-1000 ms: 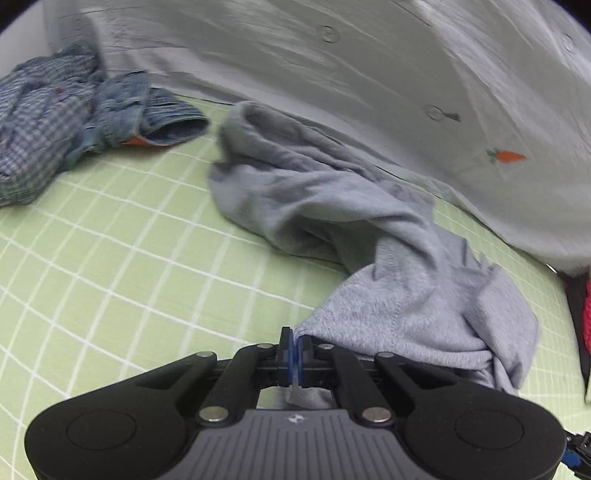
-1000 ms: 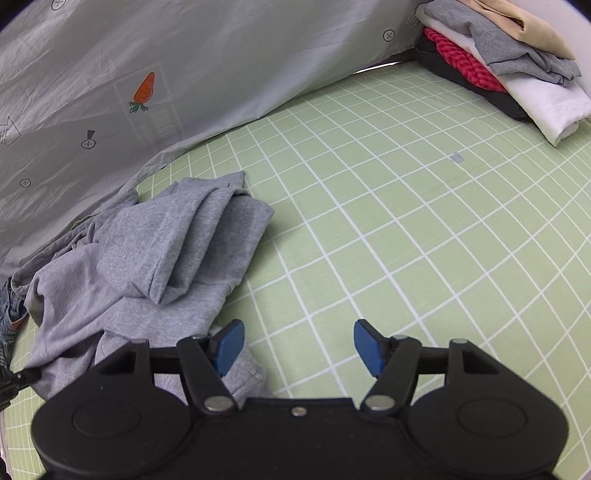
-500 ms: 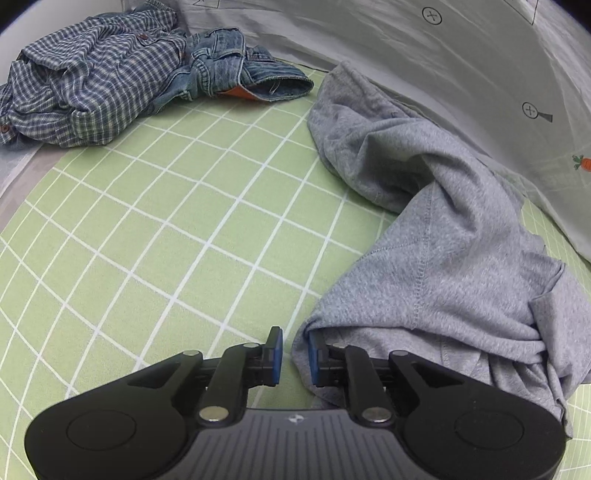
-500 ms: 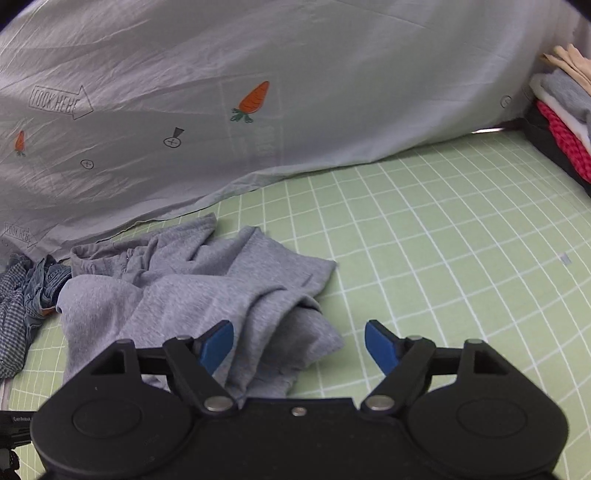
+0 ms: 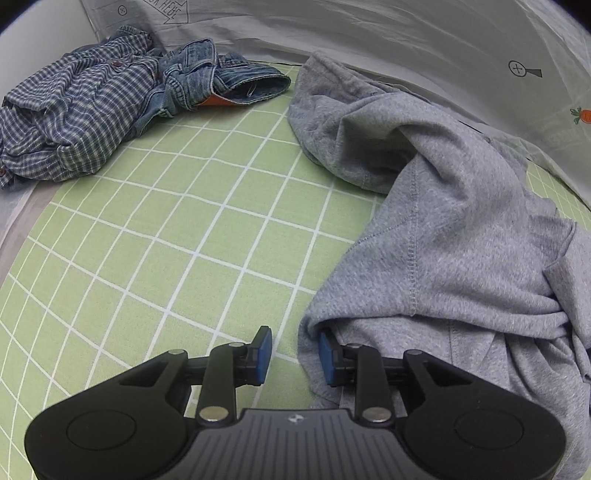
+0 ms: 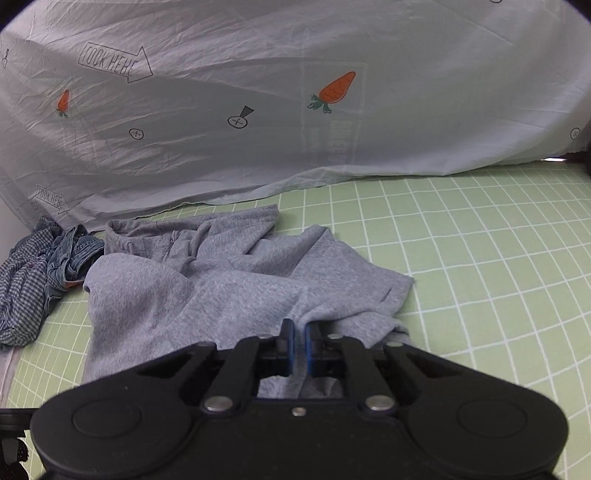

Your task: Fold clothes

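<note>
Clothes here mean chiefly the grey sweatpants [image 5: 443,229], which are lying crumpled on the green checked mat [image 5: 184,258], close against the pale printed sheet [image 5: 406,33] hanging behind them. In the left wrist view, the sweatpants are sprawling to the right of bare mat, with a checked shirt [image 5: 62,114] and a denim garment [image 5: 207,81] bunched together well off on the far side, also near the sheet. The knit looks soft, limp and fairly thick, so it is likely going to sag and drag rather than slide, and a hem or the waistband seems the sounder place to take hold than a loose fold. The left gripper [image 5: 293,350] is standing with its jaws parted moderately; the right-hand blue pad is pressing against the near edge of the sweatpants, while the other pad is hanging over bare mat, so nothing is being pinched. In the right wrist view, the sweatpants [image 6: 229,291] are spreading out just in front of the tool, waistband and drawstring lying on the sheet side, the shirt and denim beyond their left end. The right gripper [image 6: 297,345] is showing its jaws almost together, with only a narrow slit between the pads and grey cloth gathering at their tips; it appears to be pinching a fold, though whether the fabric is truly caught I cannot tell.
</note>
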The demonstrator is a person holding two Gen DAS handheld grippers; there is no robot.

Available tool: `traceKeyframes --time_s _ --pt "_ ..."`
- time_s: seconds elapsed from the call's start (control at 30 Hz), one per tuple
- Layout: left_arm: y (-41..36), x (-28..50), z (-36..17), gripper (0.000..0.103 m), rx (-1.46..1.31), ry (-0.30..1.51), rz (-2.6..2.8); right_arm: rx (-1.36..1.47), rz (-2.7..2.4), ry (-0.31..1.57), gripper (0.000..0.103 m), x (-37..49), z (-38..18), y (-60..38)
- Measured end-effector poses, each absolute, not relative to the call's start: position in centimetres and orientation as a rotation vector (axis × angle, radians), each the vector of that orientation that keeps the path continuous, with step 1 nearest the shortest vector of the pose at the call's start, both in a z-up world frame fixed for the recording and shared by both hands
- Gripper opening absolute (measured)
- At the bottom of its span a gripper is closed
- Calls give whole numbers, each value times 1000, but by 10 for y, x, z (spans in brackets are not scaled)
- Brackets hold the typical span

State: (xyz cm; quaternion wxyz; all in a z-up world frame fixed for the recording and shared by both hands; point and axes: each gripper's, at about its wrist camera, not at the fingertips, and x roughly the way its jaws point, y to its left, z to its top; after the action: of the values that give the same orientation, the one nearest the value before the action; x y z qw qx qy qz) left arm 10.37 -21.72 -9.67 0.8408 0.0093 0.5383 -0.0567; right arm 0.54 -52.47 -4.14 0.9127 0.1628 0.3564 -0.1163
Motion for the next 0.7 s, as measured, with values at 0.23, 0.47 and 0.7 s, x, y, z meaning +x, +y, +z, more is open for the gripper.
traceKeyframes --time_s 0.23,0.47,0.7 --pt "-219 105 -98 30 20 1137 -118 296 -583 575 5 -29 -4 -602" --pt "-220 108 -94 39 15 1157 -87 266 -878 665 56 -71 -11 -682" --pt "-220 91 -56 78 17 1075 -56 306 -806 686 103 -129 -40 -649"
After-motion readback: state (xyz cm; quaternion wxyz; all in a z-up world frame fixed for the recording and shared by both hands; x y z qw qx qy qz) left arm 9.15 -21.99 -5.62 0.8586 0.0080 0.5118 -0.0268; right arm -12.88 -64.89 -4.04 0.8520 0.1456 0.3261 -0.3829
